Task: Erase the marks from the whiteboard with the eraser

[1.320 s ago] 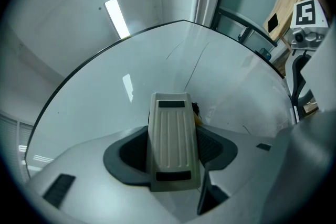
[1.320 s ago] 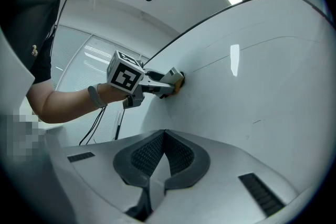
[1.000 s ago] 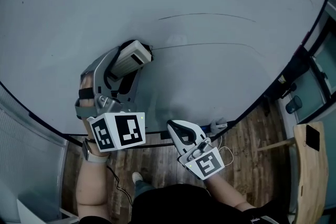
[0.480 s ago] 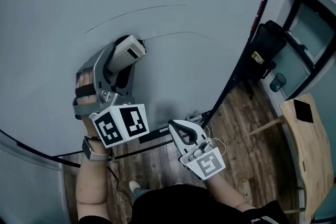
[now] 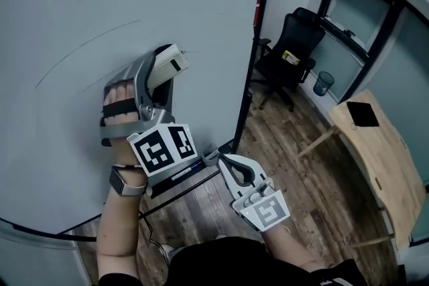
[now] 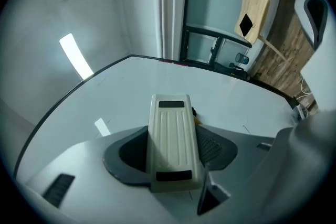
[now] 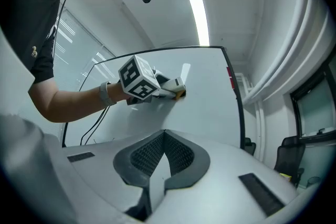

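Observation:
The whiteboard point(image 5: 80, 3) fills the left of the head view. My left gripper point(image 5: 164, 67) is shut on a cream ribbed eraser point(image 5: 169, 62), pressed flat on the board. A short bit of thin dark line point(image 5: 192, 52) shows just right of the eraser, and a longer faint line point(image 5: 87, 47) curves above left. The left gripper view has the eraser point(image 6: 173, 141) lying between the jaws against the board point(image 6: 105, 107). My right gripper point(image 5: 214, 159) hangs low by the board's bottom edge, shut on nothing. It point(image 7: 164, 155) looks up at the eraser point(image 7: 176, 86).
The board's black right edge point(image 5: 260, 30) is close to the eraser, with a red item point(image 5: 259, 3) on it. Beyond it stand a black office chair point(image 5: 285, 63), a blue bin point(image 5: 323, 82) and a wooden table point(image 5: 379, 157) holding a dark phone point(image 5: 362, 114). Wooden floor lies below.
My left gripper has swept the eraser rightwards along the lower line, which is now much shorter ahead of it. The head has turned right. The right gripper has stayed low.

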Tool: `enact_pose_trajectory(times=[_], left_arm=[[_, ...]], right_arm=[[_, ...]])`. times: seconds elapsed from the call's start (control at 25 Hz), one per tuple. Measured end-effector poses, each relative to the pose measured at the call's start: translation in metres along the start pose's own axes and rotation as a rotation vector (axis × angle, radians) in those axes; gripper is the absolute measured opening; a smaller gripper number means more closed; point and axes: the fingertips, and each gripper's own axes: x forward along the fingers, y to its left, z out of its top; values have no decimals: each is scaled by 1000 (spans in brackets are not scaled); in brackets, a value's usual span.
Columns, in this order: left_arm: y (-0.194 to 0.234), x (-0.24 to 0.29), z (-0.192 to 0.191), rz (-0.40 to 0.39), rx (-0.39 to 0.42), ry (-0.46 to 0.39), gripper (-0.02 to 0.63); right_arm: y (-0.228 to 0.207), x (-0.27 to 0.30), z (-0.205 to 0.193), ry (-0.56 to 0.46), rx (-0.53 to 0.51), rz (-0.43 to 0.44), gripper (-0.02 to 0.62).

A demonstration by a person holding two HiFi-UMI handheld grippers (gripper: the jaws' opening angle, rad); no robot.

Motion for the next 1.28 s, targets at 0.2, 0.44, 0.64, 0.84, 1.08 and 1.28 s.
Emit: enact_pose_trajectory(times=[0.2,0.44,0.64,0.84,1.08,1.28], left_arm=[[-31,35,44,-51,61,-43,265],[-63,59,77,-98,122,-76,265],[-58,56,77,-109,99,-114,265],[-15,44,64,-56,51,-131,265],[42,25,48,-3,-35,-150,265],[78,13,33,36,-87,-131,265]], right_arm=[[-35,-26,-6,36,-13,-80,26],[-60,-50,-12,49,2,-144,26],[-56,-48,-7,40,17,-160,26],[-30,-34,2,15,20,-138,26],[7,-11,15,1,19,-98,26],[36,7,21,-2,10,-68,26]])
